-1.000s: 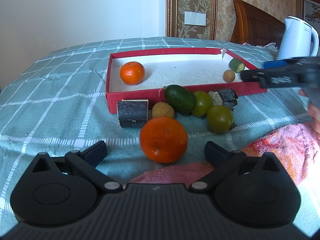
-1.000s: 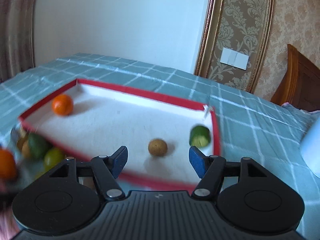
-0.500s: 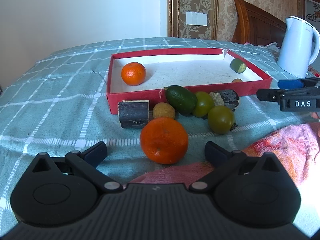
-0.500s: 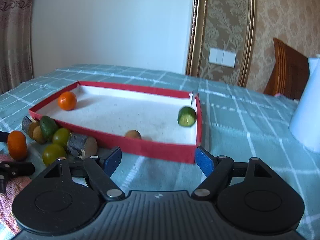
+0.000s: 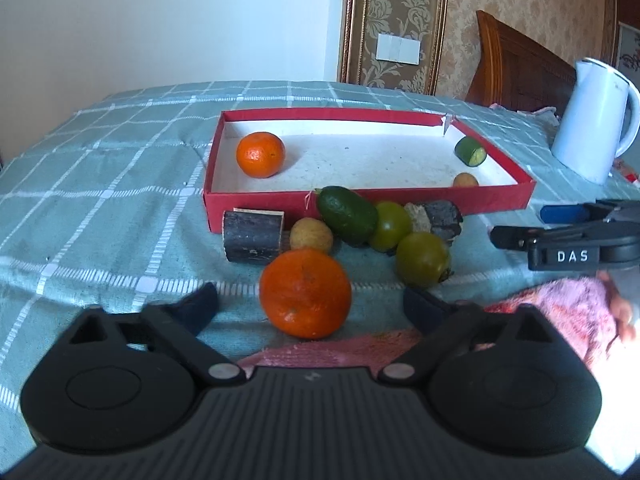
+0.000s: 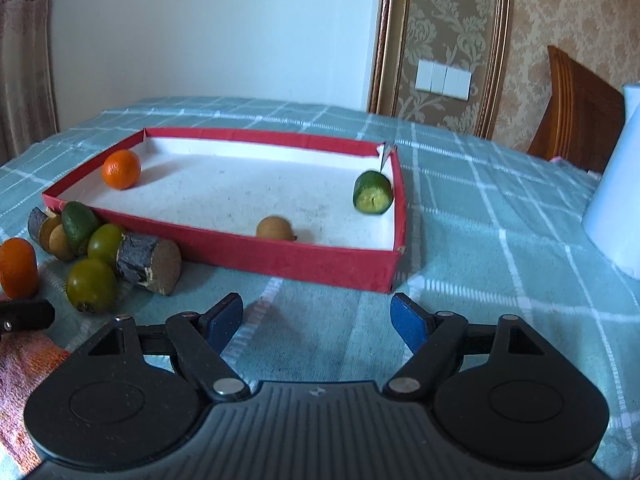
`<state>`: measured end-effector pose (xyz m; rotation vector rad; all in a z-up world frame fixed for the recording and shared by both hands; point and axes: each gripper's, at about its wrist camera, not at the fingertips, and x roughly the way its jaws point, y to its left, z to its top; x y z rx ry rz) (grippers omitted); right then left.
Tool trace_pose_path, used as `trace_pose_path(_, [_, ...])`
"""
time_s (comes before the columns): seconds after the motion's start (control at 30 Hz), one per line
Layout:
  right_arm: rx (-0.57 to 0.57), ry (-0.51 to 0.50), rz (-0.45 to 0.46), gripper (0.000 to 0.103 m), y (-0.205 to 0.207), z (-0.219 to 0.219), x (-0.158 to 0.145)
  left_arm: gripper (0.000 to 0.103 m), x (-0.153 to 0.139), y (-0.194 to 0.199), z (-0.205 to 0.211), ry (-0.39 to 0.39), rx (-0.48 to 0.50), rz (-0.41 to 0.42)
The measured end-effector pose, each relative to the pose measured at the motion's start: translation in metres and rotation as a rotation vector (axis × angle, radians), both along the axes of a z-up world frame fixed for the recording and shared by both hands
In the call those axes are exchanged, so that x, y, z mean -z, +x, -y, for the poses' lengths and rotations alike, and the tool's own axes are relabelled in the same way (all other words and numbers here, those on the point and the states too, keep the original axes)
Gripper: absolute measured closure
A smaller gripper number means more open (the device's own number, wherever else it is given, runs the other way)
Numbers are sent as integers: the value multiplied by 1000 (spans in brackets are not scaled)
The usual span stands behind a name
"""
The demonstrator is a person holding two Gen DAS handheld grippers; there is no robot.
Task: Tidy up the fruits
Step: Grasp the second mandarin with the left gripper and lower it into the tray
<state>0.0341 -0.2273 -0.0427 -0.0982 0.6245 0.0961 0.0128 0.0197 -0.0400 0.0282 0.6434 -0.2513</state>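
A red tray [image 5: 496, 202] with a white floor holds a small orange [image 5: 260, 154], a cut green fruit [image 5: 470, 151] and a small brown fruit [image 5: 465, 179]. In front of it lie a large orange [image 5: 305, 293], an avocado [image 5: 347, 215], two green fruits [image 5: 422, 259], a tan fruit [image 5: 311, 235] and two wood pieces [image 5: 253, 235]. My left gripper [image 5: 310, 306] is open, its fingers either side of the large orange without touching. My right gripper [image 6: 318, 318] is open and empty over the cloth in front of the tray [image 6: 320, 264].
A white kettle [image 5: 592, 128] stands right of the tray. A pink towel [image 5: 560, 312] lies at the near right. The checked teal cloth [image 5: 100, 200] covers the surface. A wooden headboard [image 5: 516, 64] is behind.
My right gripper has drawn back from above the tray, down to the cloth in front of it. The brown fruit stays in the tray. My left gripper has hardly moved.
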Motion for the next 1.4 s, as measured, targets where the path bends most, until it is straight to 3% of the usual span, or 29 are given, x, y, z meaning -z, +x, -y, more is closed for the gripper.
trace_pose_path(0.17, [14, 19, -14, 13, 1, 4, 1, 27, -1, 1, -2, -3, -14, -6])
trace_pose_path(0.23, [22, 28, -19, 11, 2, 5, 1, 44, -1, 0, -3, -10, -16, 1])
trace_pose_path(0.4, [33, 51, -31, 9, 4, 9, 2, 62, -2, 0, -3, -1, -22, 5])
trace_pose_path(0.7, [35, 54, -34, 8, 5, 9, 2, 62, -10, -2, 0, 1, -31, -9])
trace_pose_path(1.0, [36, 55, -34, 7, 5, 10, 3, 63, -40, -4, 4, 17, -13, 81])
trace_pose_path(1.2, [36, 56, -34, 7, 5, 10, 2, 63, -61, 19, 18, 38, 15, 149])
trace_pose_path(1.4, [37, 57, -35, 6, 5, 10, 3, 62, -63, 61, 38, 53, 33, 175])
